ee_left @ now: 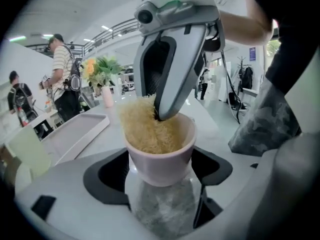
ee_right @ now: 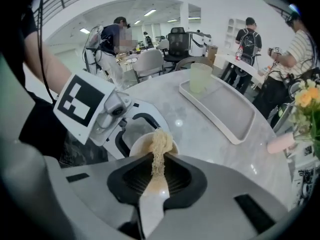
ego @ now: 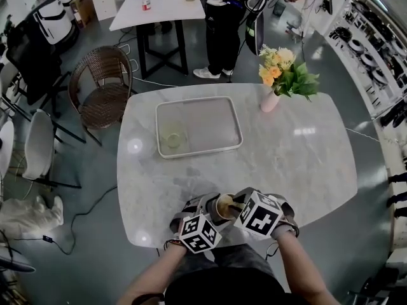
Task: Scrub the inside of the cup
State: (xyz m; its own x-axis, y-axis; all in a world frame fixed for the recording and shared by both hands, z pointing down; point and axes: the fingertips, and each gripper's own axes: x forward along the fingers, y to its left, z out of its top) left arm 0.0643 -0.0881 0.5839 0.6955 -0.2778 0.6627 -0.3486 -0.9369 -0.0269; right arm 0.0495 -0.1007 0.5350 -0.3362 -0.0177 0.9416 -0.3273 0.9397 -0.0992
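A pale pink cup (ego: 224, 206) (ee_left: 160, 159) (ee_right: 141, 145) stands near the front edge of the marble table (ego: 286, 164). My left gripper (ego: 215, 211) (ee_left: 160, 176) is open, its jaws straddling the cup, and the pads sit close beside its walls. From above, my right gripper (ego: 236, 205) (ee_left: 162, 113) (ee_right: 157, 181) points steeply down, shut on a scrubber. The scrubber's yellowish fibre head (ee_left: 142, 126) (ee_right: 159, 151) fills the inside of the cup and sticks up past the rim. Its pale handle runs back between the right jaws.
A white tray (ego: 210, 126) lies mid-table with a clear cup (ego: 172, 136) in its near left corner. A pink vase of flowers (ego: 280, 75) stands at the far right. Beyond the table are a wicker chair (ego: 105, 88) and a standing person (ego: 222, 24).
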